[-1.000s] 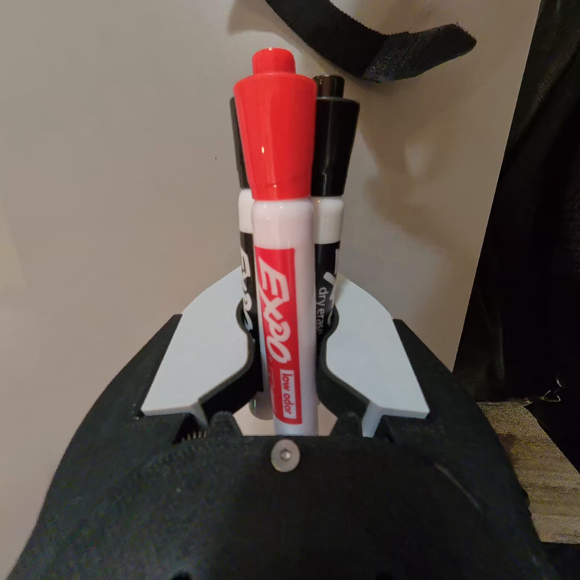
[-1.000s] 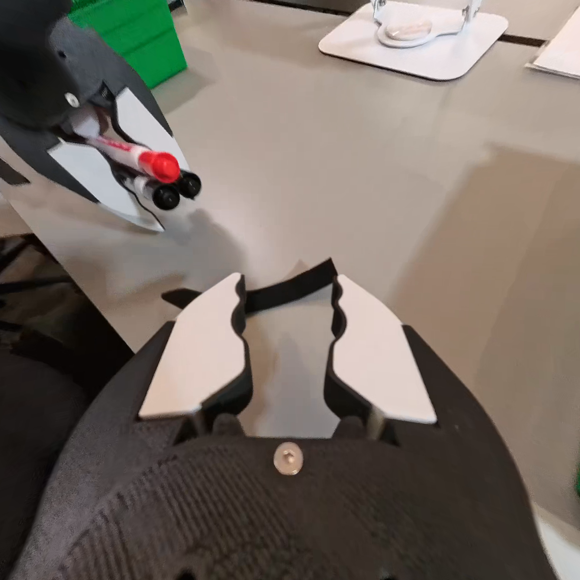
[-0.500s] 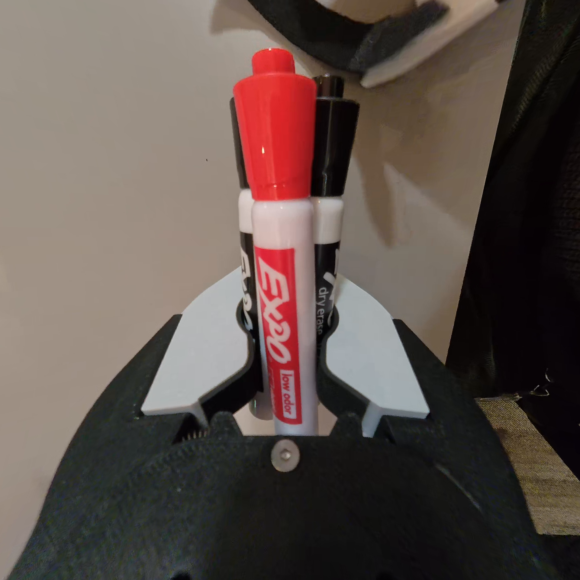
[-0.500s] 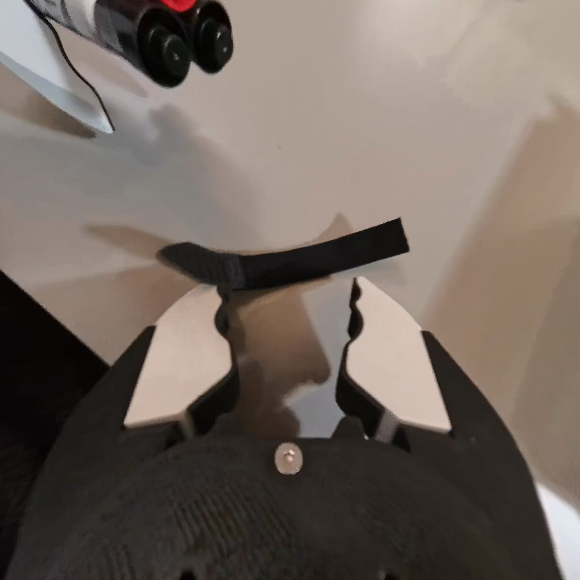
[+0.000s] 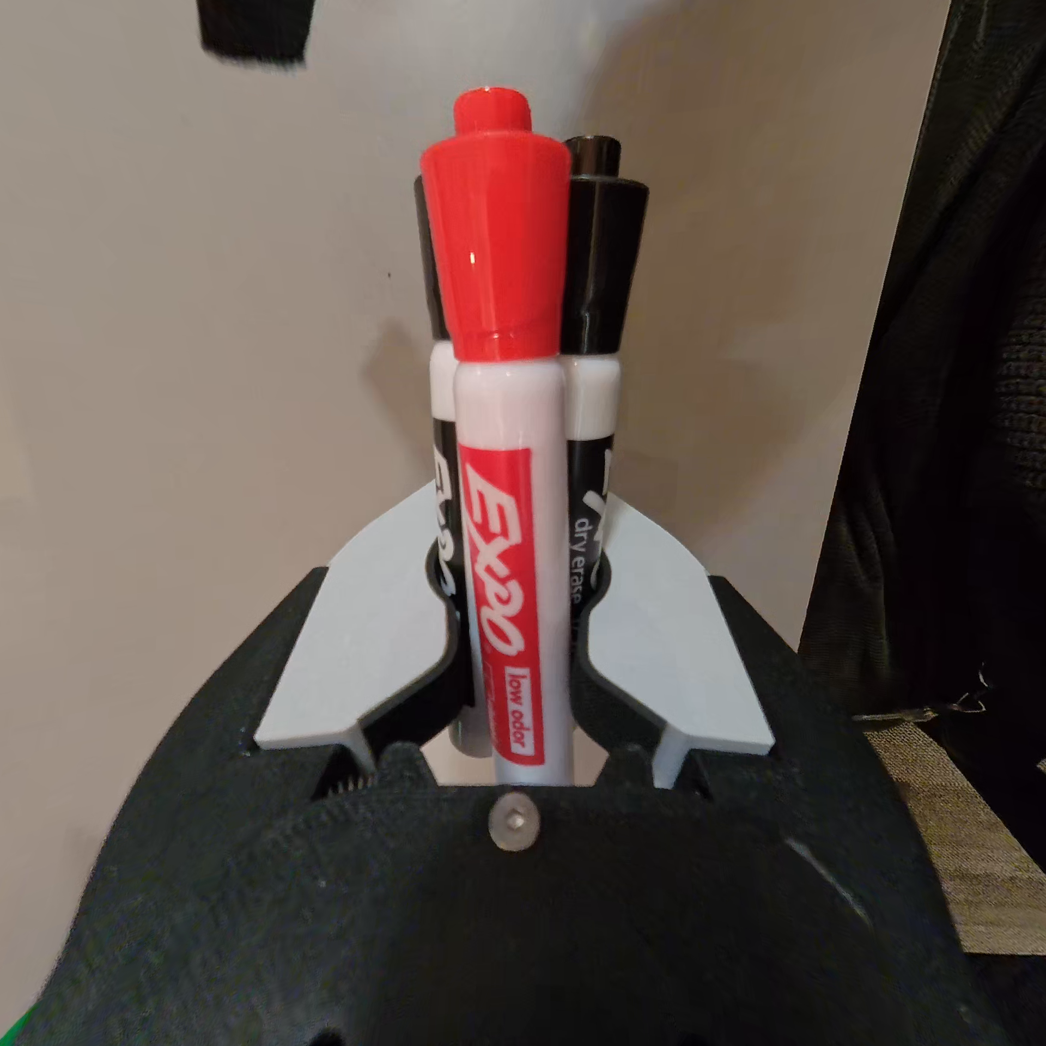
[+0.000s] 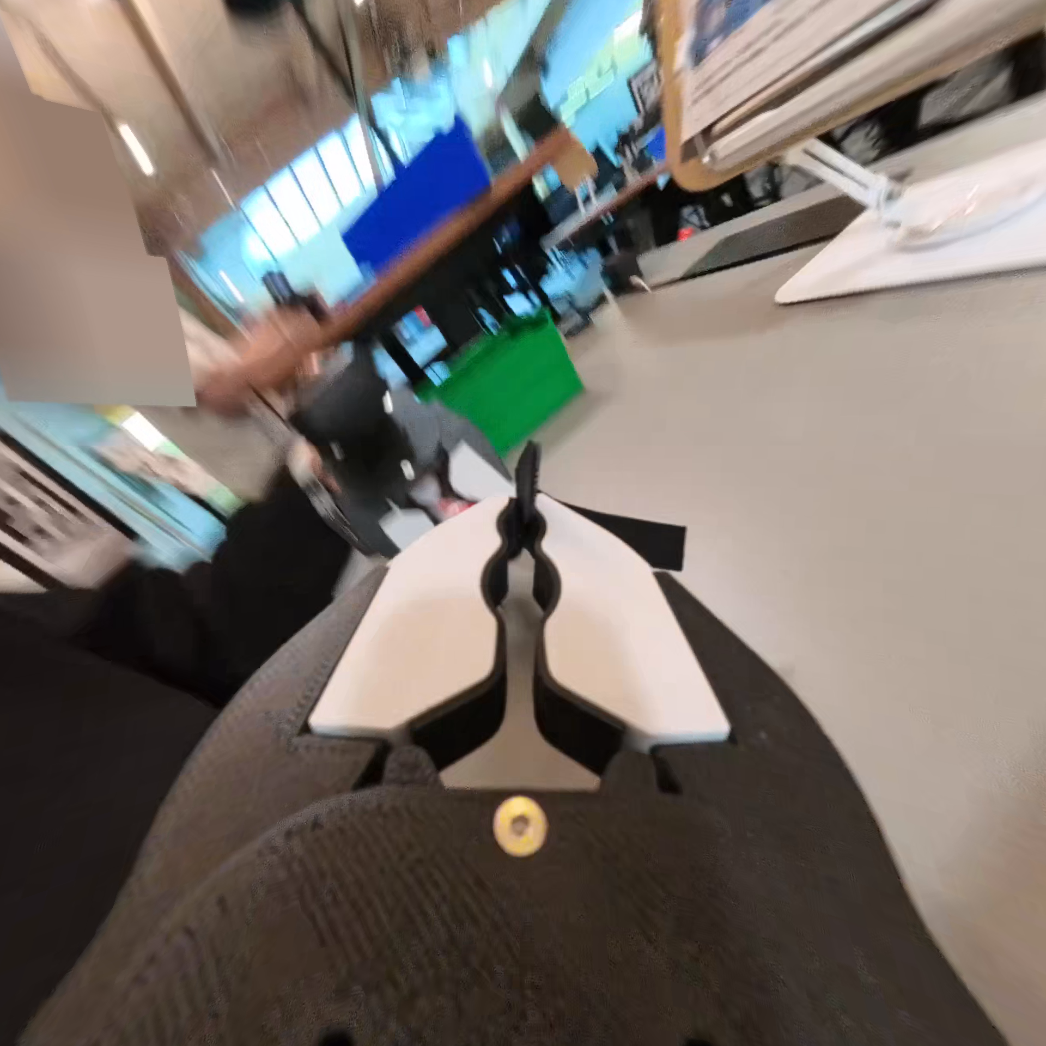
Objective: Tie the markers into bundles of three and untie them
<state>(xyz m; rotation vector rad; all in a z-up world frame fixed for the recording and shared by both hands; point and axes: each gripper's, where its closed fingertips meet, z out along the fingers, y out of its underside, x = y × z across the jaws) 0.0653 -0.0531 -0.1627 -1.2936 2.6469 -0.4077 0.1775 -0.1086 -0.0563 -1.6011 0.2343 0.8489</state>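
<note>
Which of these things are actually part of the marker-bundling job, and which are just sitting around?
Part of the job:
- red marker and two black markers, clamped in the left gripper
- black strap, pinched in the right gripper

Just lying about:
- green box
- white stand base
- grey table

Three markers point(image 5: 512, 453) are held side by side in the left tool point(image 5: 518, 571), one in front and two just behind it to either side, their capped ends pointing away over the counter point(image 5: 170, 339). A strap point(image 6: 529, 492) is pinched at the tip of the right tool point(image 6: 523, 532), one end standing up and the other trailing to the right above the counter point(image 6: 792, 509). A bin point(image 6: 509, 379) is set farther back on the counter, left of a flat stand base point(image 6: 917, 249) at the far right.
</note>
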